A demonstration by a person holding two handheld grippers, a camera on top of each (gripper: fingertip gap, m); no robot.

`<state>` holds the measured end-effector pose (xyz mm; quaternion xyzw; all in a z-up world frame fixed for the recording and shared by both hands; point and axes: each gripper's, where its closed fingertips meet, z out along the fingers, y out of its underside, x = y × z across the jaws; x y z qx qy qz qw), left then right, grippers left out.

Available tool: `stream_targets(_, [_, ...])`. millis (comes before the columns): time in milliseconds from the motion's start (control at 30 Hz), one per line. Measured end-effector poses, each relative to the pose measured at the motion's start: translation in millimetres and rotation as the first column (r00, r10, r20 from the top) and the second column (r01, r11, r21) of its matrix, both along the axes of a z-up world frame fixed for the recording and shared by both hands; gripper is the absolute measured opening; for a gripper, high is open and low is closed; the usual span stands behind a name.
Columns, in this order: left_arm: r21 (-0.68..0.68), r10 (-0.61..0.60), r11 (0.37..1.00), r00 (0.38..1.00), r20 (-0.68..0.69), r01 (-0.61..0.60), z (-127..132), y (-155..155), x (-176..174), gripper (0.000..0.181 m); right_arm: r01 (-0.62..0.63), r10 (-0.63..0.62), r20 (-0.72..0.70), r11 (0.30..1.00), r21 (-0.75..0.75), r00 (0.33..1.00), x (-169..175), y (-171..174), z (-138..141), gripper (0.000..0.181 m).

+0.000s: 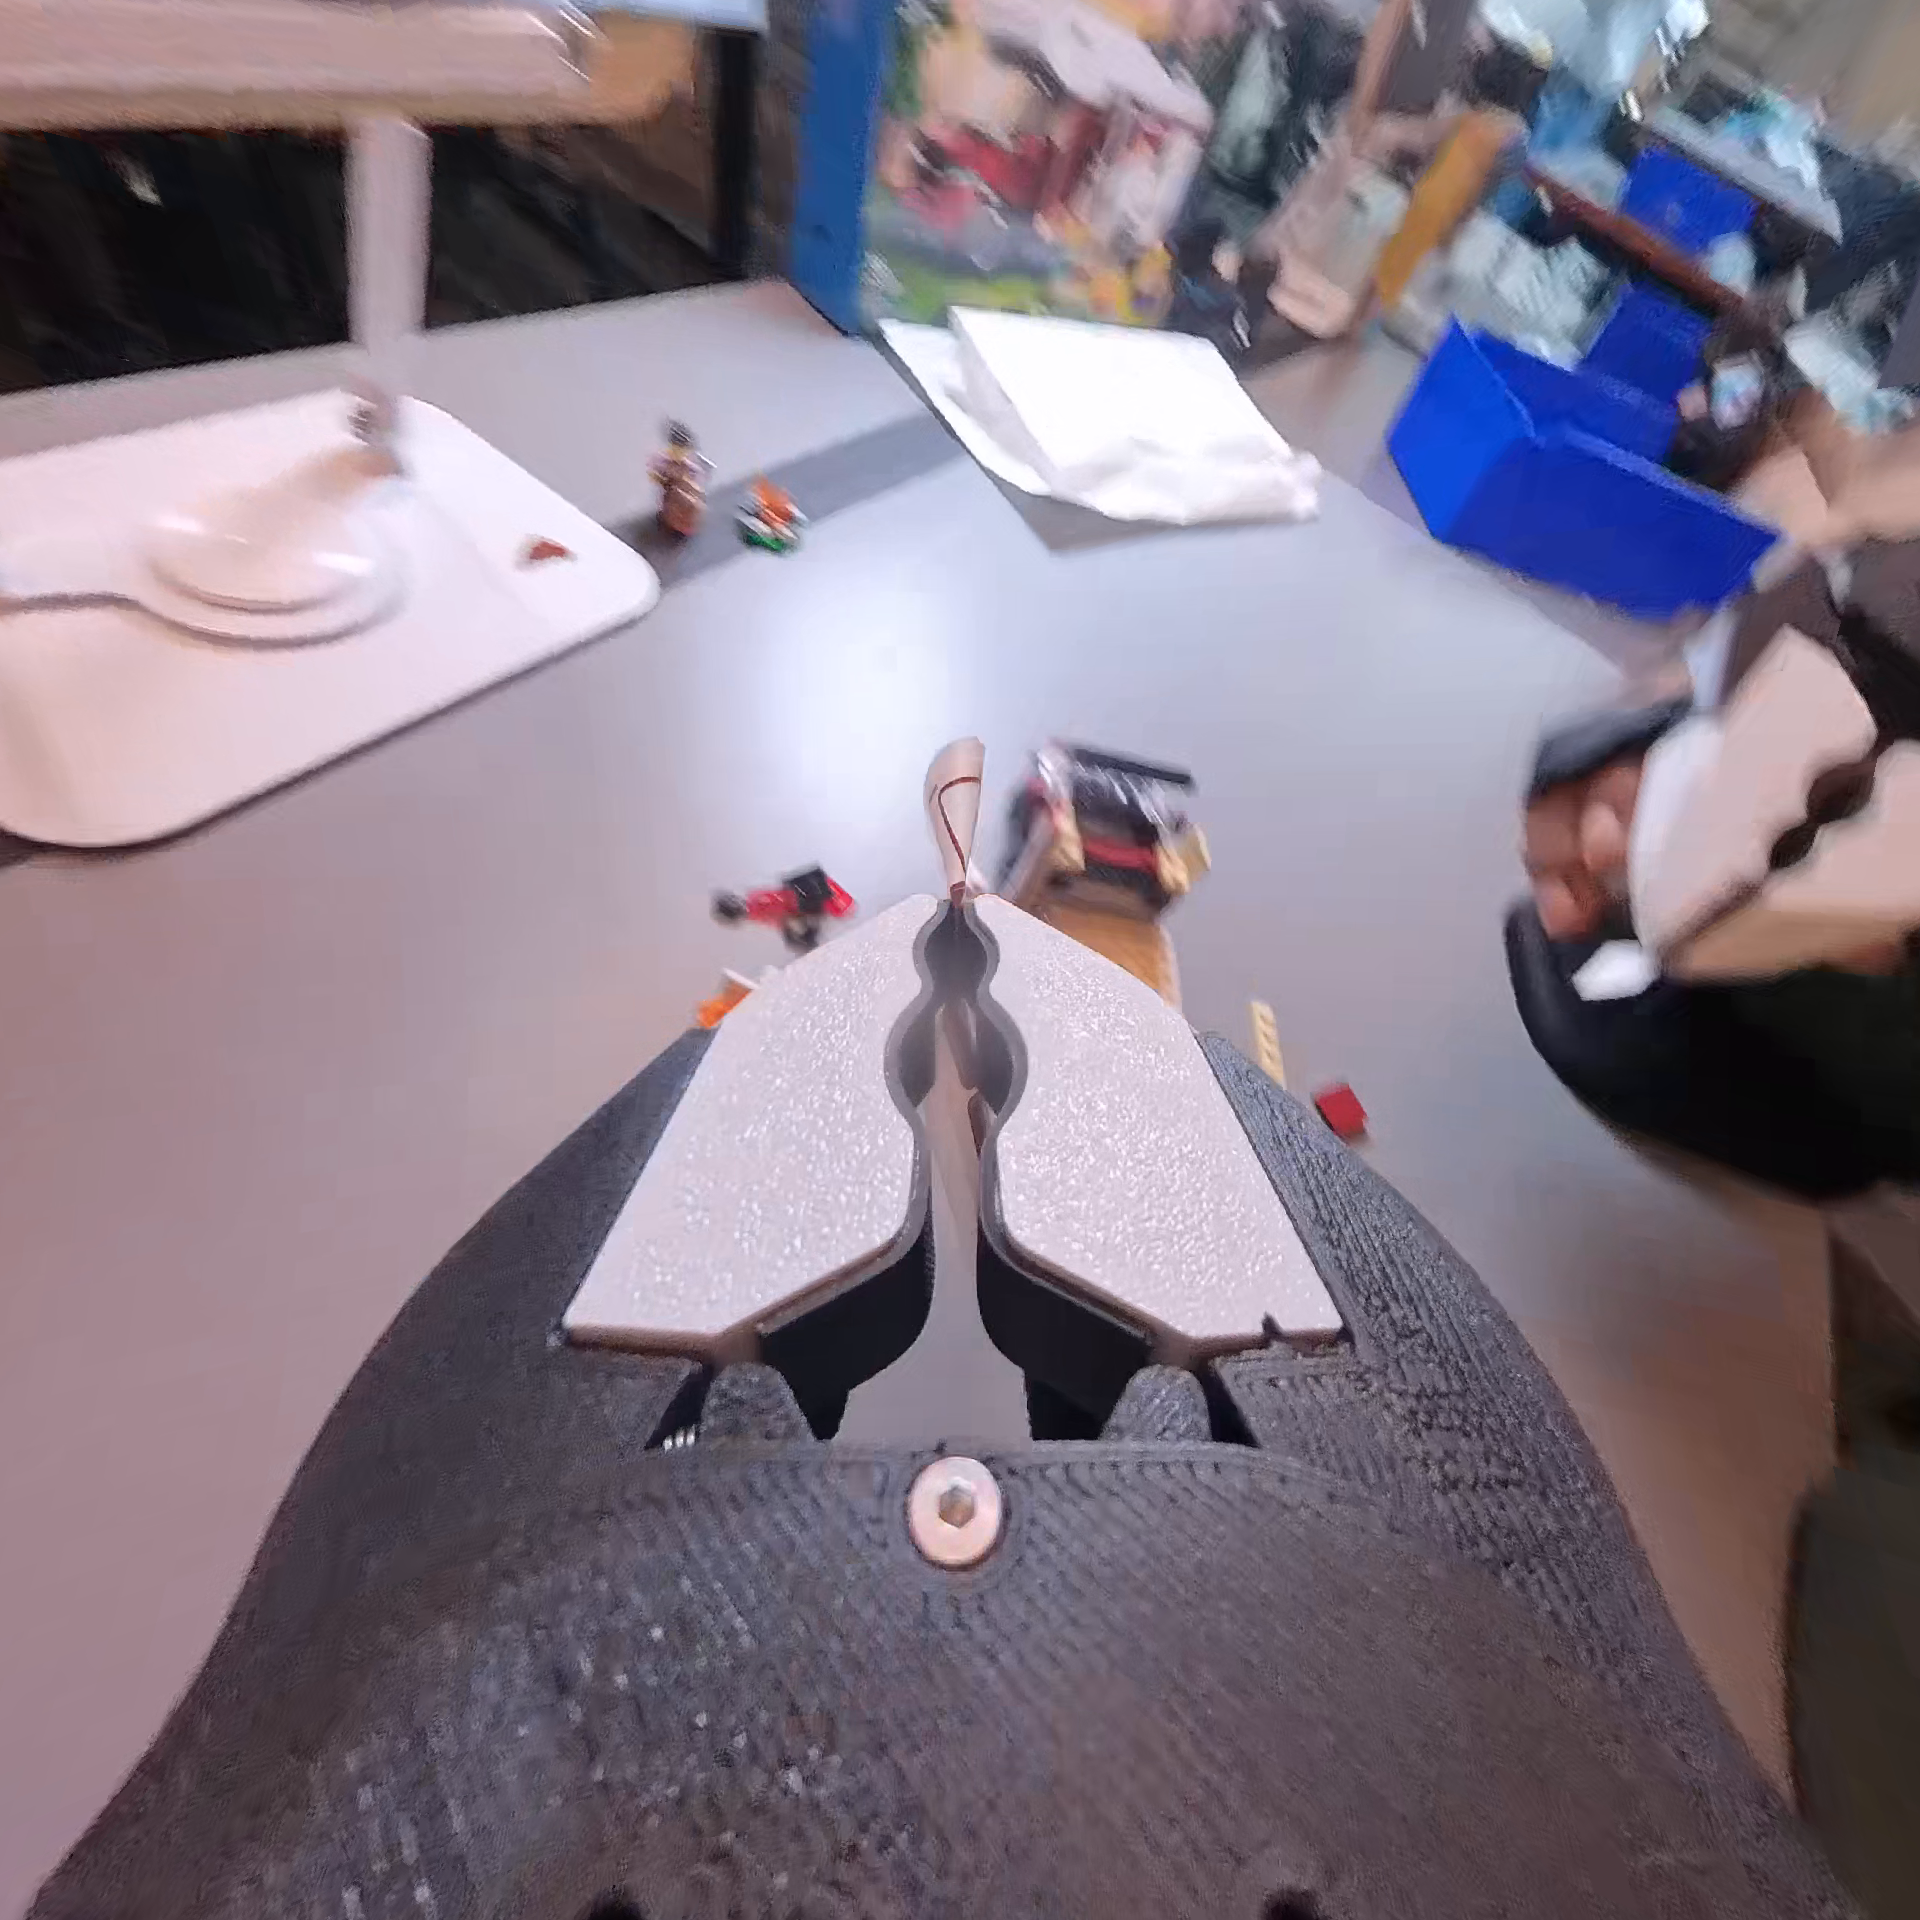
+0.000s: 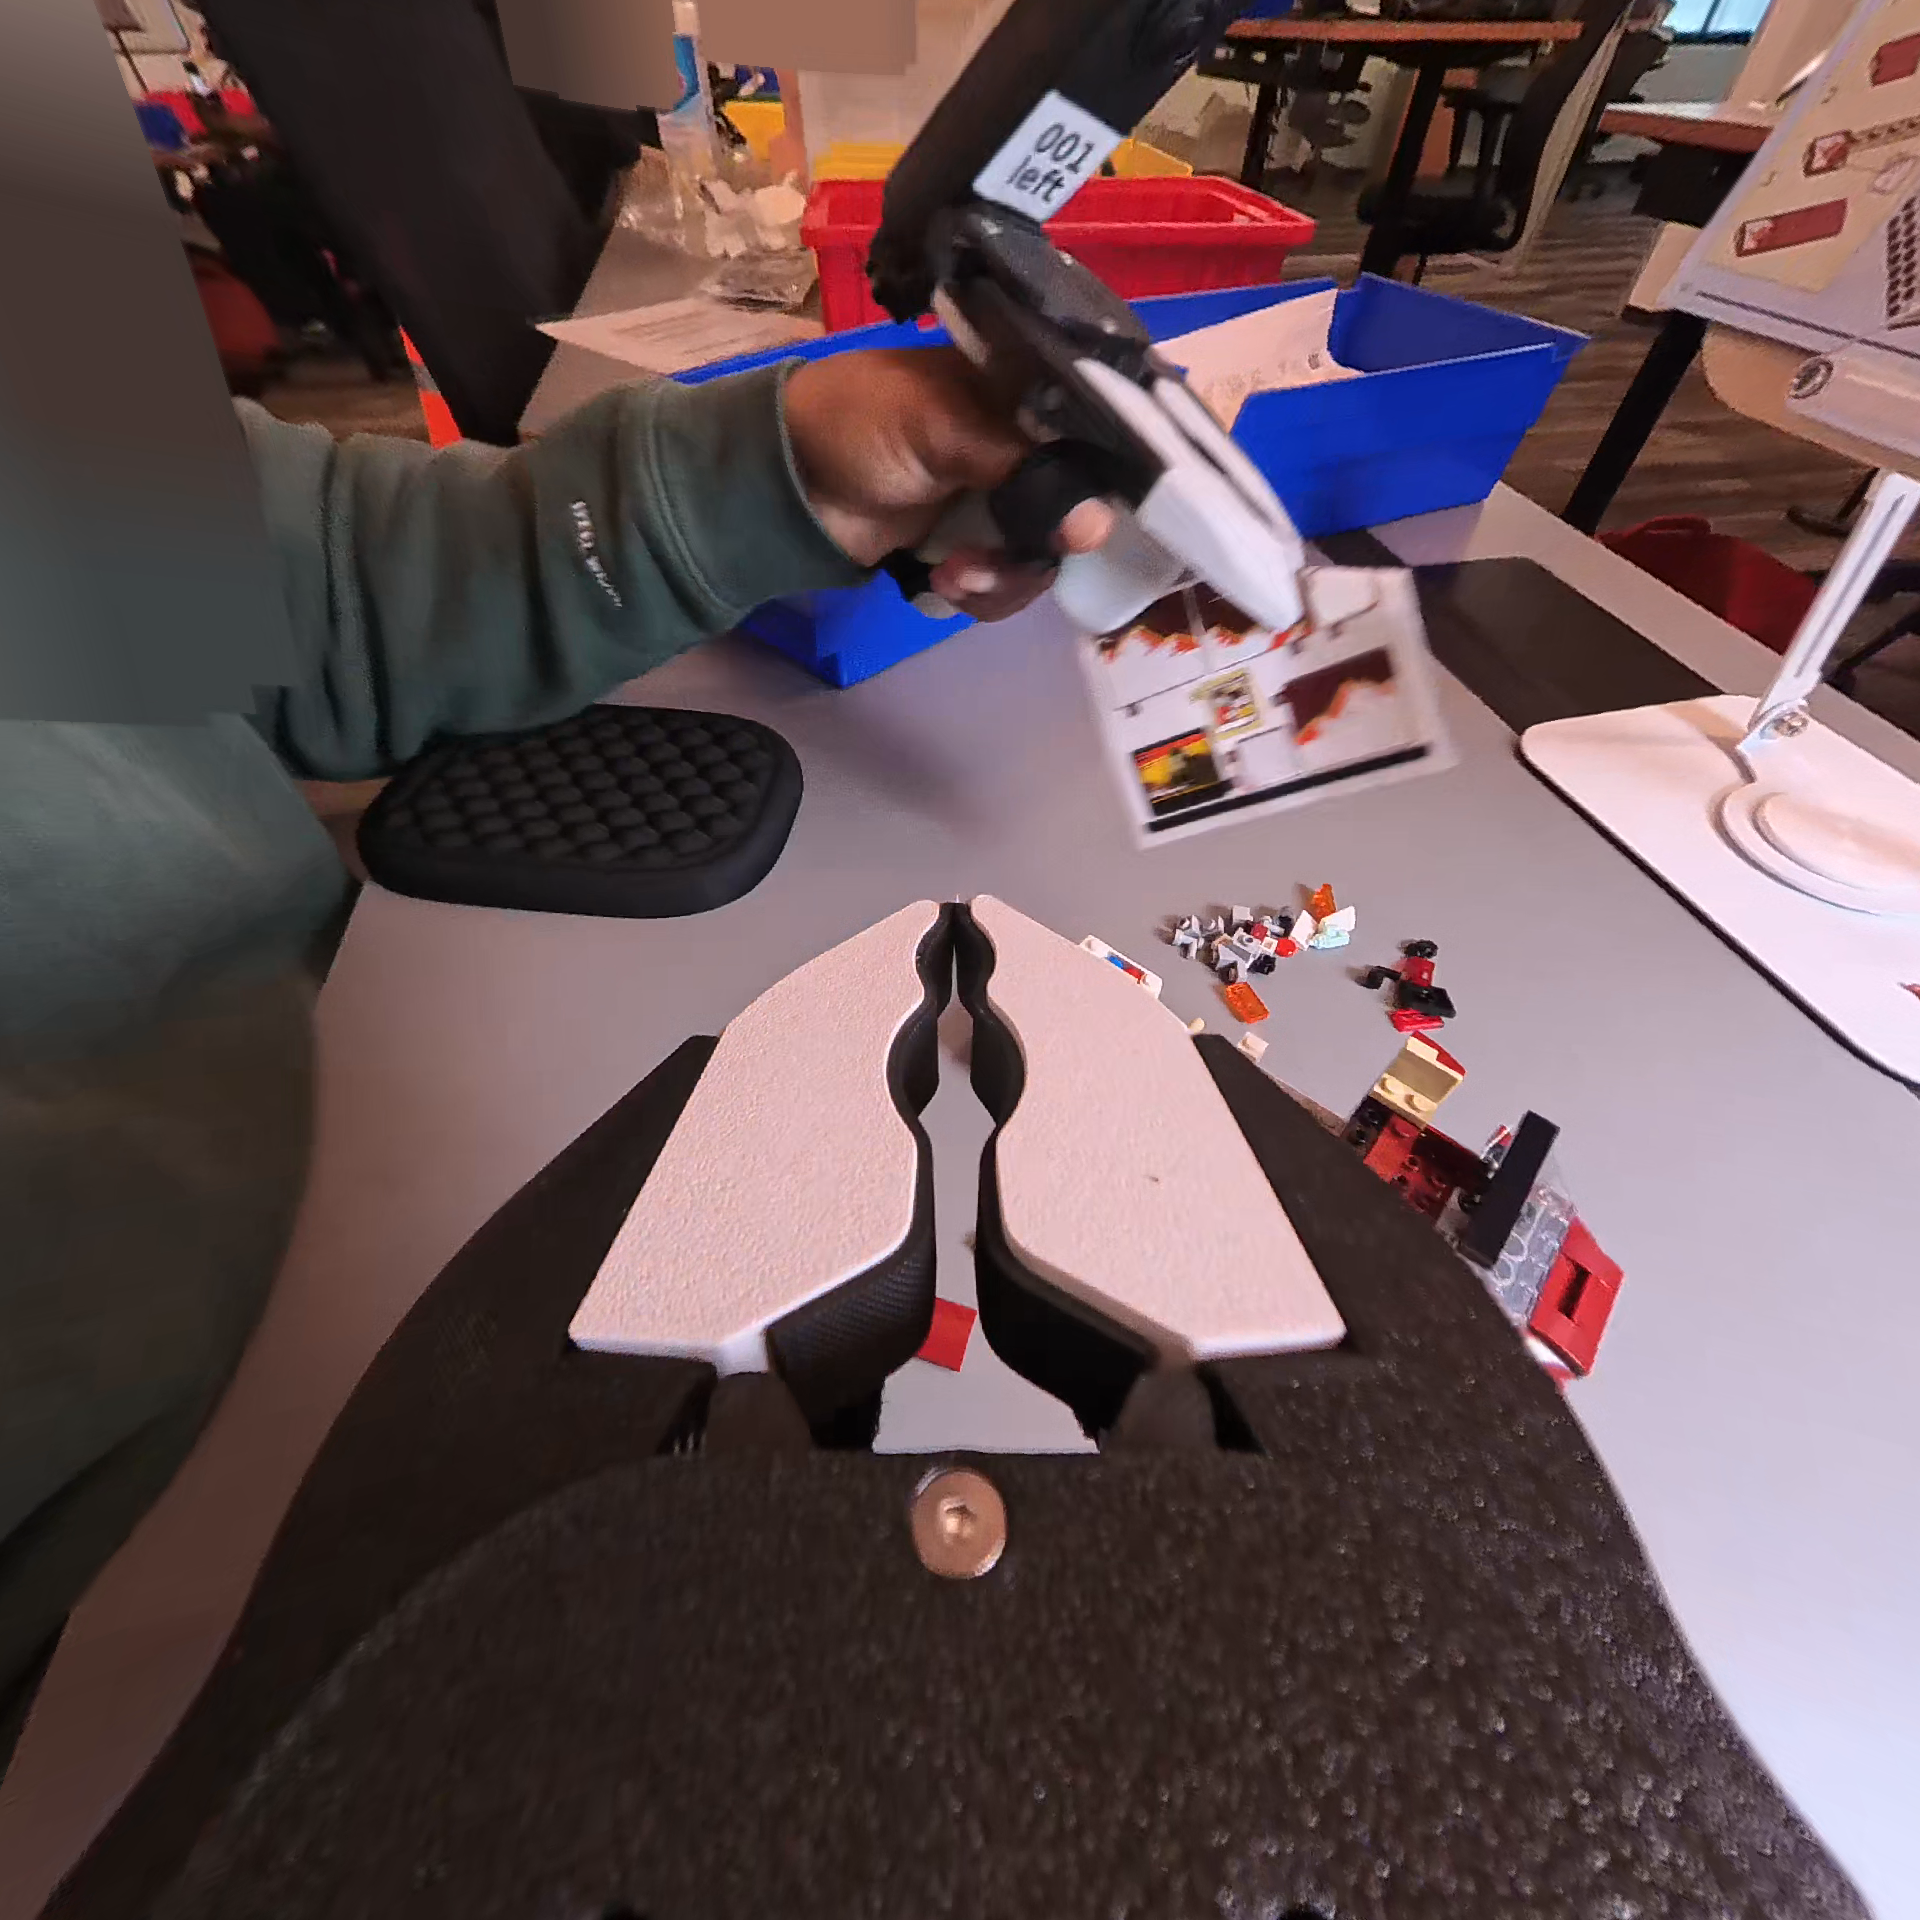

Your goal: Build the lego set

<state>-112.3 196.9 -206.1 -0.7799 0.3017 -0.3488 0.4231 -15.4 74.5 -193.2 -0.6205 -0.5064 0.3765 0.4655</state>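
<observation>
You are working over a grey table [image 2: 935,831], which is carrying everything here. At its far side a blue bin [image 2: 1382,416] is sitting, with a red bin [image 2: 1195,223] behind it, and a white stand base [image 2: 1704,821] is resting at the right edge in the right wrist view. A black padded rest [image 2: 582,810] is lying under your green sleeve [image 2: 499,582]. Your left claw [image 2: 1294,608] is hanging above the table, closed on one edge of a printed sticker sheet [image 2: 1278,717], which is dangling tilted in the air below its tips; in the left wrist view the same sheet [image 1: 956,810] is showing edge-on, sticking out between the tips of that claw [image 1: 956,912]. Your right claw [image 2: 961,912] is hovering low over the table with its tips pressed nearly together and nothing showing between them; it is also appearing, blurred, at the right of the left wrist view [image 1: 1766,831]. The half-built lego model [image 2: 1475,1184], red, black and tan, is lying on the table just right of your right claw. Beyond it a small red and black piece [image 2: 1413,982] is lying alone, near a loose pile of small bricks [image 2: 1257,935]. One red brick [image 2: 951,1330] is showing on the table under the right claw.
</observation>
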Motion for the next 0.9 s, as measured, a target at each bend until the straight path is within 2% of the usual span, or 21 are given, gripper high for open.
stream_targets(100, [0.008, 0.162, 0.987, 0.985, 0.062, -0.163, 6.5, 53.8, -6.0, 0.002, 0.015, -0.015, -0.007, 1.000, -0.012, 1.000, 3.9, 3.7, 0.0, 0.000])
stream_targets(233, [-0.071, 0.273, 0.961, 0.954, 0.124, -0.265, -14.0, 122.8, -11.6, 0.002, 0.026, -0.026, -0.016, 1.000, -0.017, 1.000, 9.0, 5.2, 0.6, 0.000])
stream_targets(300, [-0.034, 0.282, 0.959, 0.959, 0.026, -0.281, -32.3, 151.1, -13.2, 0.002, 0.033, -0.033, -0.013, 0.999, -0.010, 0.999, 11.8, 6.3, 0.1, 0.000])
stream_targets(367, [0.036, 0.209, 0.978, 0.971, -0.114, -0.206, -47.3, 168.0, -4.8, 0.002, 0.036, -0.036, -0.016, 0.999, -0.011, 0.999, 14.3, 7.0, 0.5, 0.000])
stream_targets(467, [0.088, 0.130, 0.990, 0.953, -0.275, -0.110, -61.8, 190.3, 3.5, 0.007, 0.044, -0.044, -0.020, 0.999, -0.012, 0.999, 18.5, 9.0, 1.2, 0.000])
stream_targets(533, [0.116, 0.100, 0.991, 0.923, -0.371, -0.061, -69.1, 201.7, 4.6, 0.015, 0.052, -0.052, -0.019, 0.999, -0.009, 0.998, 21.1, 10.8, 1.5, 0.000])
stream_targets(600, [0.200, 0.105, 0.980, 0.870, -0.483, -0.007, -74.0, 211.0, 1.0, 0.024, 0.059, -0.059, -0.020, 0.998, -0.007, 0.998, 23.2, 12.6, 1.7, 0.000])
stream_targets(667, [0.301, 0.154, 0.953, 0.794, -0.588, 0.039, -75.5, 218.2, -6.9, 0.033, 0.066, -0.066, -0.020, 0.998, -0.007, 0.998, 24.9, 14.7, 1.6, 0.000])
stream_targets(733, [0.390, 0.212, 0.918, 0.740, -0.638, 0.072, -70.7, 219.9, -12.3, 0.035, 0.064, -0.065, -0.026, 0.998, -0.019, 0.998, 25.4, 15.5, 1.2, 0.000])
stream_targets(800, [0.400, 0.220, 0.914, 0.749, -0.625, 0.066, -65.1, 212.3, -10.2, 0.035, 0.063, -0.063, -0.026, 0.998, -0.023, 0.998, 25.3, 15.8, 0.1, 0.000])
stream_targets(900, [0.238, 0.123, 0.971, 0.820, -0.559, 0.016, -67.9, 185.7, 0.7, 0.037, 0.051, -0.052, -0.024, 0.998, -0.033, 0.998, 23.8, 14.3, -1.4, 0.000])
